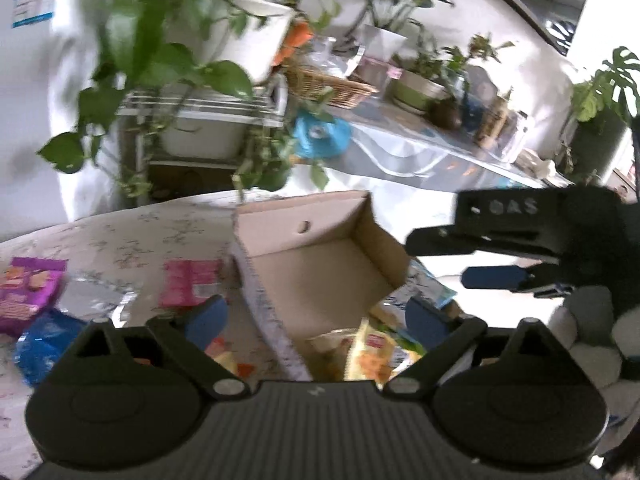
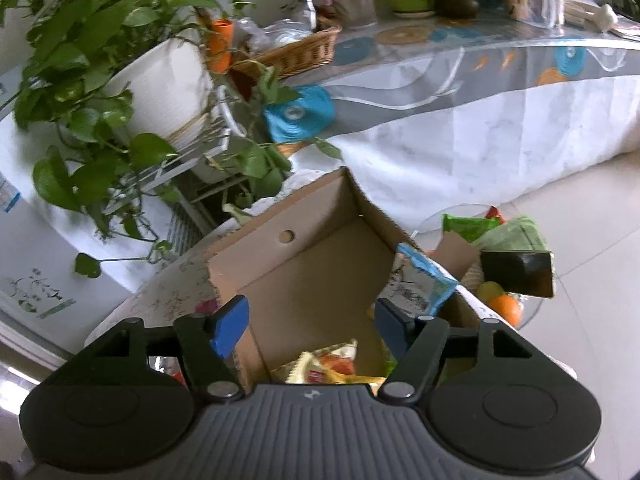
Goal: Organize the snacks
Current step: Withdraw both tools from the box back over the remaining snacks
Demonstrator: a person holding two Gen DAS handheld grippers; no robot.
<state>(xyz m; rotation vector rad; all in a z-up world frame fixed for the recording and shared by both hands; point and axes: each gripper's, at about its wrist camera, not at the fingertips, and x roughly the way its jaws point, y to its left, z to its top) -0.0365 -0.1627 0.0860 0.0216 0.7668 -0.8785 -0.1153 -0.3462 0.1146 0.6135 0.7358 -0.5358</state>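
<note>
Cardboard box, brown and open-topped with 1 round hole in its wall, sits mid-frame on the floral-cloth bench; a yellow snack packet lies inside at lower centre. Left gripper fingers gape wide, holding nothing. Right gripper fingers stand part open, empty. Pink snack packet and purple snack packet lie left. Leafy potted plants fill the upper left.

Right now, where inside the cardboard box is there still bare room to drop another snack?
The far half of the cardboard box floor is bare, up to the wall with the round hole. The near end is crowded with the yellow snack packet; a blue-and-white packet leans over the right wall.
</note>
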